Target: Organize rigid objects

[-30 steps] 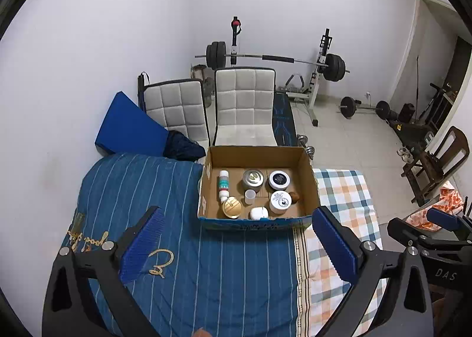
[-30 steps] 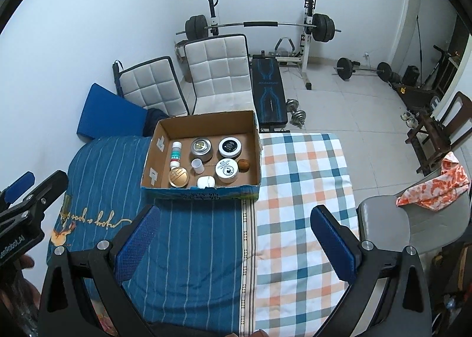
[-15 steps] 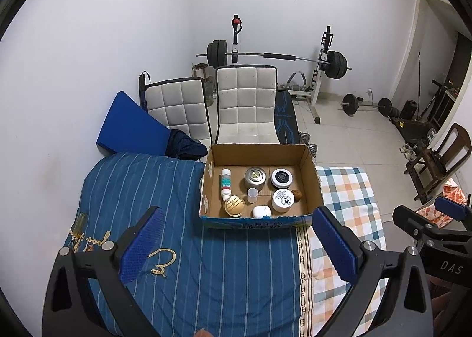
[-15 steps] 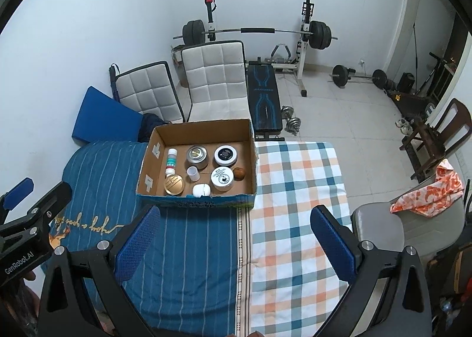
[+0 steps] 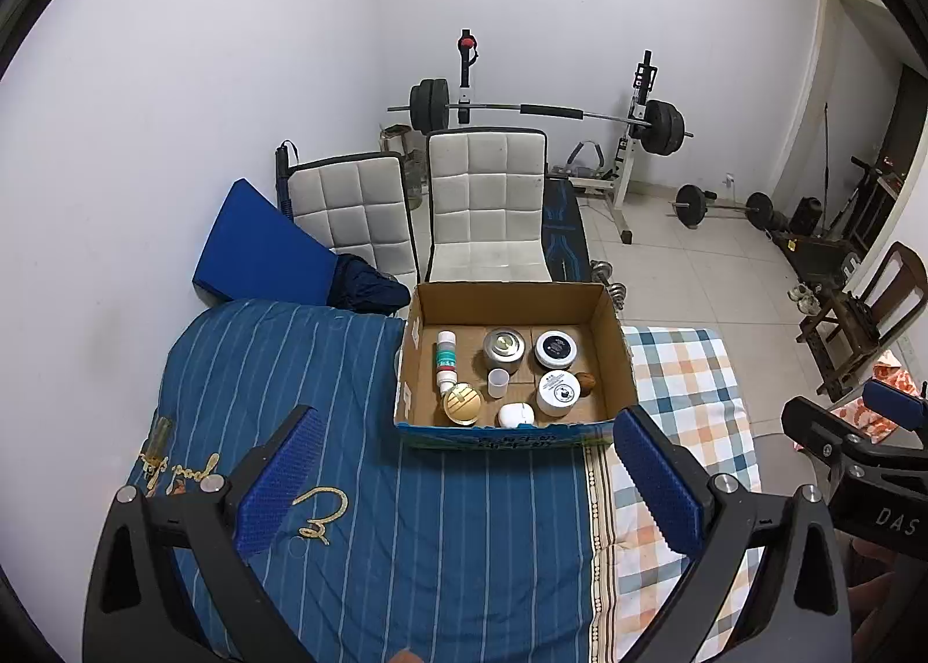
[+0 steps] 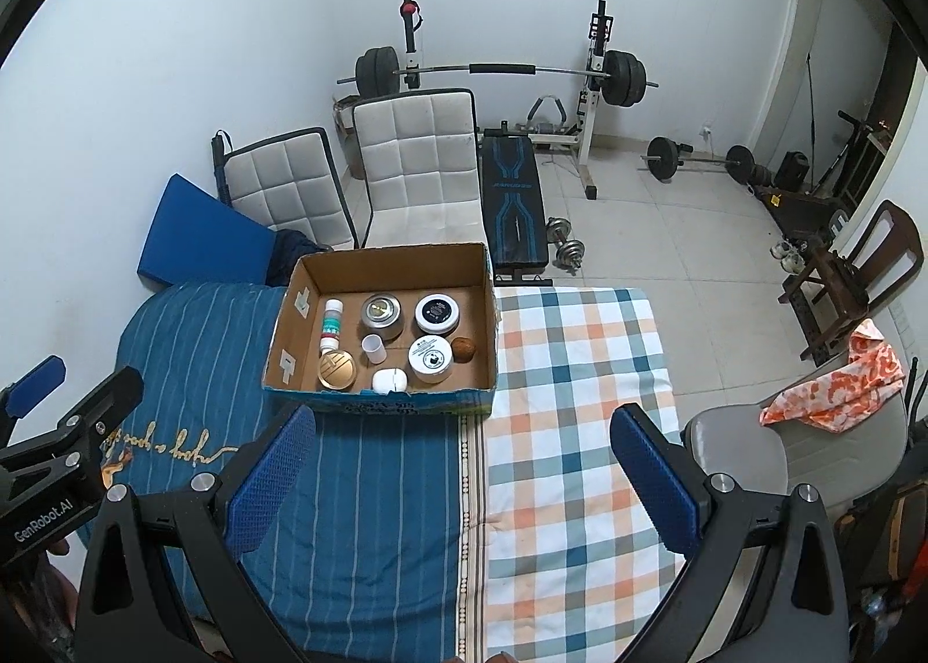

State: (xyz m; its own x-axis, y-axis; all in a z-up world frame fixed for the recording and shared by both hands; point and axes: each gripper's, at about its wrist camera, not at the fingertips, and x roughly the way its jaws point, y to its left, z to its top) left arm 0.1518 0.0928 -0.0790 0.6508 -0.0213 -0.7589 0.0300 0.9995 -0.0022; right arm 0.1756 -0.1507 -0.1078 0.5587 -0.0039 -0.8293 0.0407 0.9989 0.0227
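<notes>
An open cardboard box rests on the bed. Inside lie a white bottle with a green label, a silver tin, a black-lidded jar, a white jar, a small cup, a gold round case, a white case and a brown ball. My left gripper and right gripper hang open above the bed, well short of the box, each holding nothing.
The bed carries a blue striped cover and a plaid sheet. Two white padded chairs, a blue cushion, a weight bench with barbell, dumbbells and a grey chair with orange cloth stand around.
Both grippers have drawn back and risen slightly, so the box looks a little smaller and farther away. Both stay open; nothing in the box has moved.
</notes>
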